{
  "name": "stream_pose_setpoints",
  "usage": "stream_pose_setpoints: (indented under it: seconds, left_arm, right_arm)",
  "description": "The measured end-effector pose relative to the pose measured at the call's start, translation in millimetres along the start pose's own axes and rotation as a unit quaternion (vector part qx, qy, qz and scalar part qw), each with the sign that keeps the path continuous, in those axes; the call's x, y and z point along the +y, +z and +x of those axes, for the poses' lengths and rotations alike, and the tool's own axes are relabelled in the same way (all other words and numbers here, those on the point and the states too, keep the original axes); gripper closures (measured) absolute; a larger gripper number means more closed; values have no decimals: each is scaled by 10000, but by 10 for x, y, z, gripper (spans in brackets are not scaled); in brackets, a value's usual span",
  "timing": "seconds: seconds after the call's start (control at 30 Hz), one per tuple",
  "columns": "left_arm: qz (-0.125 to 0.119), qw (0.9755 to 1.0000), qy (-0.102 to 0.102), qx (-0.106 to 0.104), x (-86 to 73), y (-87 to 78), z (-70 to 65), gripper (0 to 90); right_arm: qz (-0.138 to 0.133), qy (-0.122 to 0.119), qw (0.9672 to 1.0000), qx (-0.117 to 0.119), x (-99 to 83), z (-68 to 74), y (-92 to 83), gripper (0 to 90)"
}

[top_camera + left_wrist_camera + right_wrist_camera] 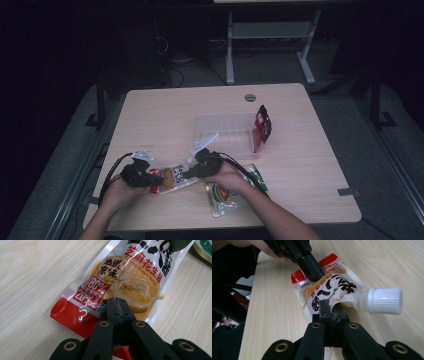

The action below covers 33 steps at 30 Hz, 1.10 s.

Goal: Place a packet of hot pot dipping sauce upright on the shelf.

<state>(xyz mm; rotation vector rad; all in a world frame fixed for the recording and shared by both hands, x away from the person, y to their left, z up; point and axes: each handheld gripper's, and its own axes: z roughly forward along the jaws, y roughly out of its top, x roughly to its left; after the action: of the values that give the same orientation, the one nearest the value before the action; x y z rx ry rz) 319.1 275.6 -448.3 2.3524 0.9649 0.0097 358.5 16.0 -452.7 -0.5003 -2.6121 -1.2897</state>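
Observation:
A sesame peanut butter pouch (172, 177), white with a red bottom end, lies flat on the wooden table near its front edge. My left gripper (152, 179) is shut on the pouch's red bottom end (75, 317), its jaws pressed together (116, 302) over the film. My right gripper (187, 174) is shut on the other end of the pouch (332, 287), right beside the white screw cap (384, 301). In the right gripper view the left gripper (312, 272) pinches the far end, and its own jaws (329, 307) meet on the crumpled film.
A clear plastic tray (227, 135) stands behind the hands at mid-table. A red and black packet (262, 125) leans at its right wall. A green and orange packet (230, 192) lies under the right forearm. The table's front edge (225, 222) is close.

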Motion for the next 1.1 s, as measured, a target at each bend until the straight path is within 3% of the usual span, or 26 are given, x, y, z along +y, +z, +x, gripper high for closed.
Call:
stream_pose_setpoints:
  seconds: [0.17,0.23,0.3,0.5,0.6,0.93,1.1]
  left_arm:
    - [-58,10000,-68,-32,7,-18,-19,899]
    - [-53,10000,28,-25,21,-40,-23,899]
    - [-199,9998,17,73,43,-83,-47,899]
    - [-427,9990,66,88,105,-183,-72,899]
    - [-498,9987,49,33,119,-187,-117,899]
    - [-542,9972,387,-350,197,-82,-336,899]
    - [-518,9963,517,-444,253,-24,-444,899]
  right_arm:
    - [-31,-141,9998,97,26,16,-39,899]
    - [-45,-237,9996,132,45,30,-94,898]
    - [-110,-291,9994,177,55,50,-187,899]
    - [-377,-404,9979,334,65,117,-380,899]
    - [-482,-436,9974,301,81,175,-459,899]
    - [-822,-478,9950,303,151,306,-667,899]
    - [-898,-464,9945,285,126,318,-753,899]
